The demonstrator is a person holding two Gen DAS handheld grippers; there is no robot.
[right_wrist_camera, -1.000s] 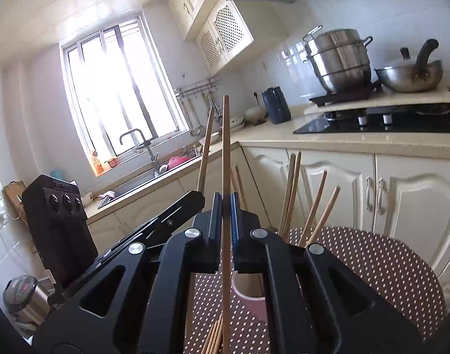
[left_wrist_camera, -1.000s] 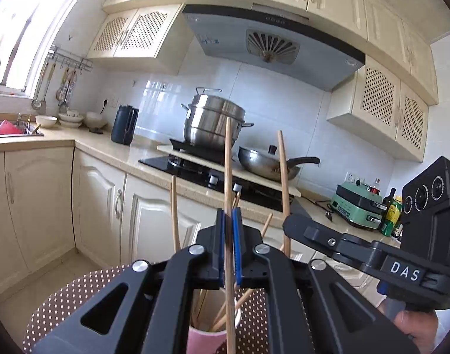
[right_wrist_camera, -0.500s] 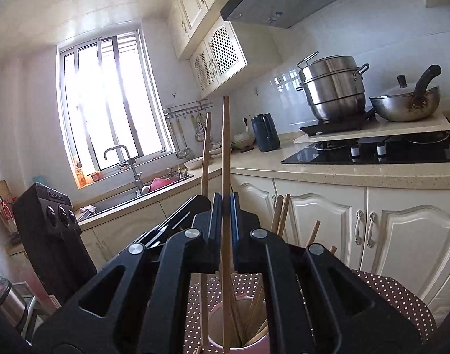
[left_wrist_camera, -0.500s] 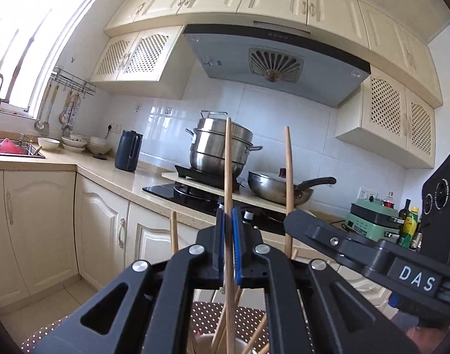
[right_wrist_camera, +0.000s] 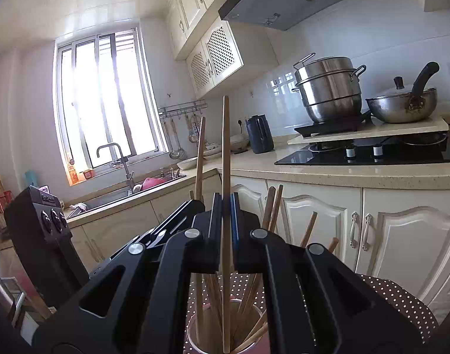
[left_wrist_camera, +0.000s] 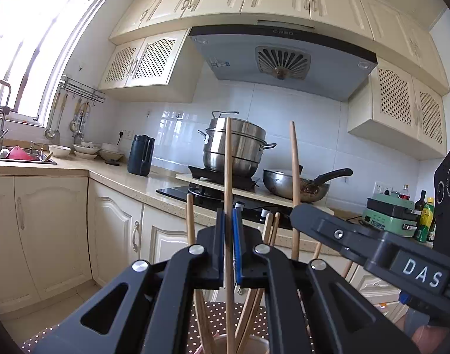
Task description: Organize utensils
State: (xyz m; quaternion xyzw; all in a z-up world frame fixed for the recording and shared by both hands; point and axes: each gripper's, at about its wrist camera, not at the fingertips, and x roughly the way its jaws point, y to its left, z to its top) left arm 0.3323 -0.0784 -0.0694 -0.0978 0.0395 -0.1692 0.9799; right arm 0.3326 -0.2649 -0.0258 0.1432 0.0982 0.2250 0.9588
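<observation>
Between the blue pads of my left gripper [left_wrist_camera: 228, 221] stands a wooden chopstick [left_wrist_camera: 228, 159], clamped upright; its top rises well above the jaws and its lower end reaches down into the pink cup [left_wrist_camera: 225, 343] just below the gripper. The jaws are pressed shut on it. My right gripper [right_wrist_camera: 226, 206] is closed the same way on a second chopstick [right_wrist_camera: 225, 135], also upright, whose lower end is inside the same cup [right_wrist_camera: 195, 336], directly beneath the jaws.

Around both held sticks, other chopsticks [right_wrist_camera: 272, 206] lean loosely in the cup at various angles. In the left wrist view, the right gripper's black finger [left_wrist_camera: 343, 233] comes in from the right, holding its stick [left_wrist_camera: 294, 162] just beside mine. In the right wrist view, the left gripper [right_wrist_camera: 172, 221] comes in from the left with its stick [right_wrist_camera: 200, 153] close alongside.

Both grippers point roughly level, close together over the cup. At the lower right edge of the left wrist view I can see part of the hand [left_wrist_camera: 425, 334] on the right gripper's handle.

The cup sits on a brown cloth with white dots [right_wrist_camera: 402, 301]. Beyond the grippers are cream kitchen cabinets [right_wrist_camera: 402, 236], a counter with a black hob [right_wrist_camera: 372, 153], a steel steamer pot [left_wrist_camera: 235, 144] and a wok [left_wrist_camera: 295, 184].
</observation>
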